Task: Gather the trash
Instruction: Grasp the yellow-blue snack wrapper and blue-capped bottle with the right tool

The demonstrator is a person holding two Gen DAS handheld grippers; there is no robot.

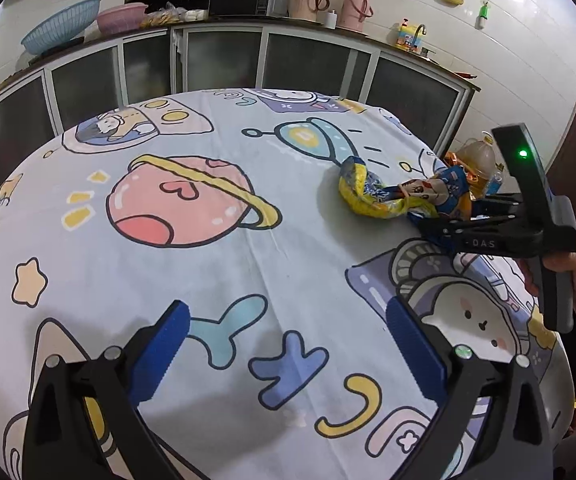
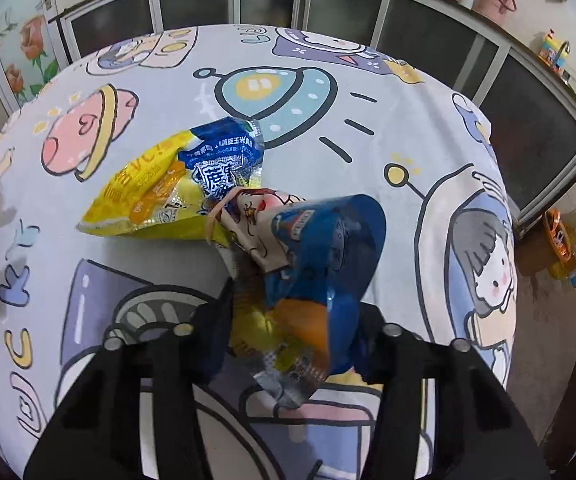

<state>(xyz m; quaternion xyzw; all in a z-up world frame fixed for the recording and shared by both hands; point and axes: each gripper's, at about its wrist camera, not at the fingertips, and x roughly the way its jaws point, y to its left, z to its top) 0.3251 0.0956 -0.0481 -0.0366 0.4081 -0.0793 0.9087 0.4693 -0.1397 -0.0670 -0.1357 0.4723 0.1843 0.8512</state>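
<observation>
Your right tongs [image 2: 288, 320] clamped crumpled snack wrappers [image 2: 248, 216] lying on cartoon-print bench cloth [image 1: 208, 264]. Your left tongs [image 1: 284, 344] gaped wide, empty, above cloth.

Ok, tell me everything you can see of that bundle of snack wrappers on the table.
The bundle of snack wrappers is crumpled, glossy foil-plastic: a yellow-and-blue bag with printed text at one end, a cartoon-printed piece in the middle, a blue-and-orange bag at the other. A tan rubber band cinches them at the middle. The yellow end rests on the cartoon tablecloth; the blue end sits between the fingers of the right gripper, which look closed on it.
</observation>
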